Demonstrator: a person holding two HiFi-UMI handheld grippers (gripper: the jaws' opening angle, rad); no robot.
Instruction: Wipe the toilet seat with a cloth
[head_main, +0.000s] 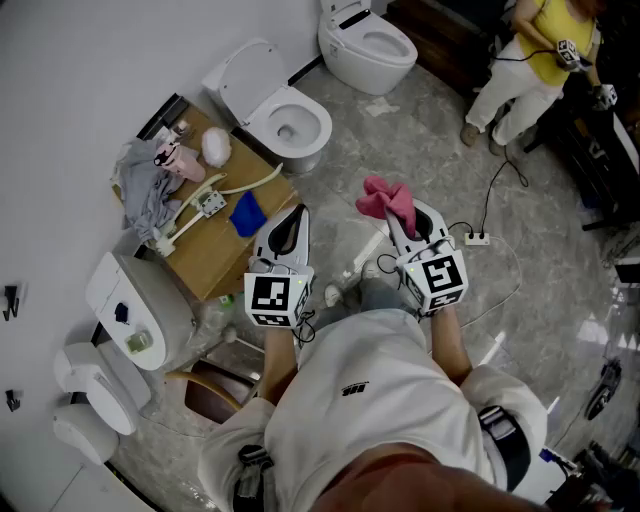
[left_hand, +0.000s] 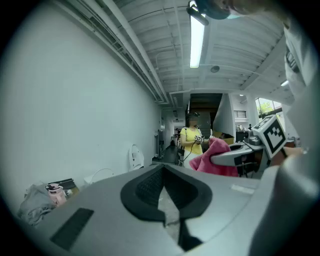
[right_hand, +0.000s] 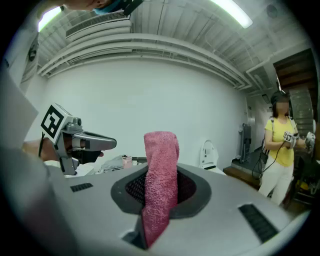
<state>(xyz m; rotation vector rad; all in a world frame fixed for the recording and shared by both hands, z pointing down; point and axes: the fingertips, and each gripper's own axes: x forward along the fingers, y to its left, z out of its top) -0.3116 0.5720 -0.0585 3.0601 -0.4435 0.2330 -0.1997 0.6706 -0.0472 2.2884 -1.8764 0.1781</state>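
A white toilet stands ahead of me by the wall, its lid (head_main: 240, 80) raised and its seat ring (head_main: 318, 125) exposed. My right gripper (head_main: 398, 212) is shut on a pink cloth (head_main: 384, 198), held in the air well short of the toilet. In the right gripper view the cloth (right_hand: 161, 165) stands up between the jaws. My left gripper (head_main: 297, 215) hangs level with the right one, its jaws shut with nothing in them (left_hand: 164, 172). The cloth (left_hand: 216, 156) also shows at the right of the left gripper view.
A wooden board (head_main: 220, 255) at the left carries grey cloth (head_main: 148, 190), white hoses, a blue rag (head_main: 247, 214) and a pink bottle. A second toilet (head_main: 365, 45) stands farther back. A power strip (head_main: 476, 239) and cable lie on the floor. A person in yellow (head_main: 540, 50) stands at the far right.
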